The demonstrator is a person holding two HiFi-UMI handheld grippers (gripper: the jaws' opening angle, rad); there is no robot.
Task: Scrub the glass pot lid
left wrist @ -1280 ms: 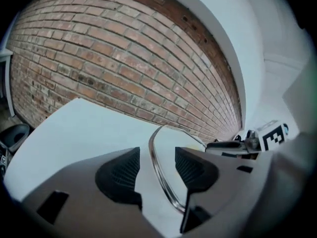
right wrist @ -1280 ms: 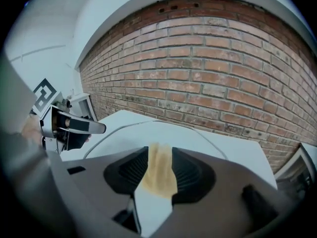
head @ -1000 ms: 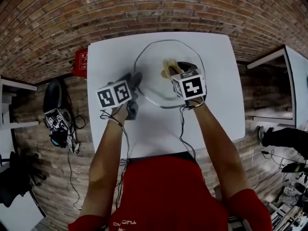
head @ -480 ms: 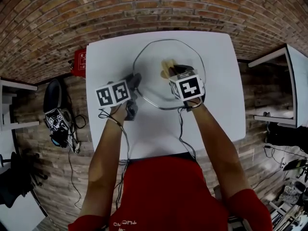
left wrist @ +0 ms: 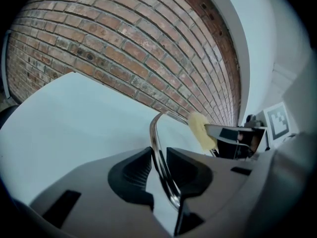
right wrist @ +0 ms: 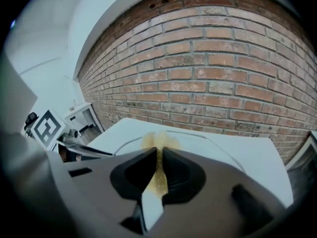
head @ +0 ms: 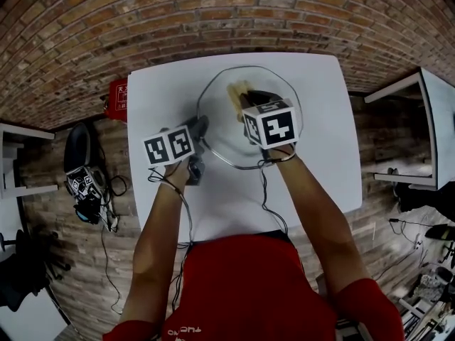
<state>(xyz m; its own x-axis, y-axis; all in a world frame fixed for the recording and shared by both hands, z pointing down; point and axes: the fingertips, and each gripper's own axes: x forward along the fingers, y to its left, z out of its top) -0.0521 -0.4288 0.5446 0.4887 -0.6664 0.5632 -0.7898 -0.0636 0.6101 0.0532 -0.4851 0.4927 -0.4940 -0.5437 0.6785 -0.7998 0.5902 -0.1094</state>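
Note:
A round glass pot lid (head: 227, 139) with a metal rim lies on the white table (head: 320, 155). My left gripper (head: 201, 126) is at its left edge. In the left gripper view the rim (left wrist: 157, 148) runs between the pads, and the left gripper (left wrist: 158, 156) is closing on it. My right gripper (head: 250, 96) hovers over the lid's middle. Its jaws are closing and pinch a yellow sponge (head: 237, 89). In the right gripper view the sponge (right wrist: 157, 175) is squeezed between the pads of the right gripper (right wrist: 158, 166), with the lid (right wrist: 208, 140) beyond.
A brick wall (head: 213, 13) runs behind the table. A red box (head: 119, 96) sits on the floor at the table's left. Black gear with a square marker (head: 85, 185) lies further left. White furniture (head: 434, 119) stands to the right.
The right gripper with the sponge has shifted slightly toward the far left over the lid. The left gripper stays at the lid's left rim.

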